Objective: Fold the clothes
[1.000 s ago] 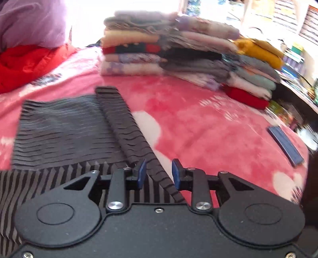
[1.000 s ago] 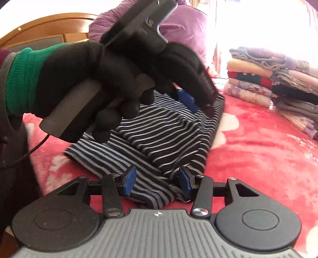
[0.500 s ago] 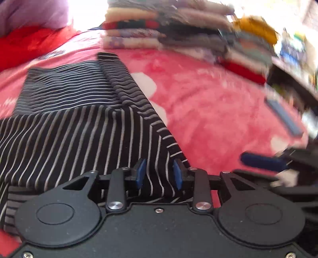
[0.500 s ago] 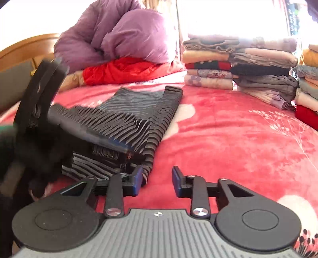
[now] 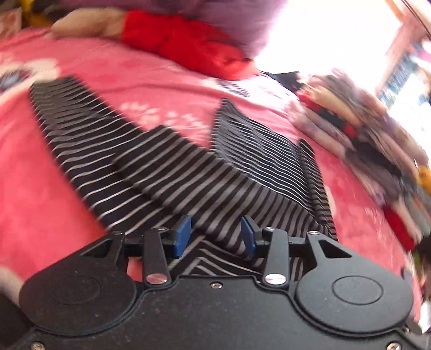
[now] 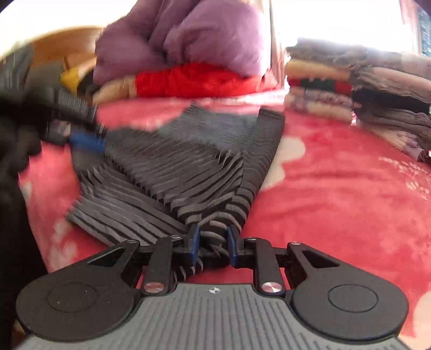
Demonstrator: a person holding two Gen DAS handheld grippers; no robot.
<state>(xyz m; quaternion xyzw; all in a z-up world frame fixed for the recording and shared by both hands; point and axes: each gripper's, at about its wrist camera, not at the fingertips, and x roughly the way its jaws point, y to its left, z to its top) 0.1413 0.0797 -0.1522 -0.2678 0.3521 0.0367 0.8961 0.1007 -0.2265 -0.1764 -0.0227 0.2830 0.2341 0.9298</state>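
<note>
The bunched near corner of the striped garment is pinched by the right gripper, whose jaws have just been closing; it should be pulled evenly, low over the pink blanket. The left gripper (jaws just opening) stands apart above a folded band, unclamped. Beyond, folded stacks wait.

Sunlit window — wooden headboard

No readable text, labels, brands, numbers or signs in either view
</note>
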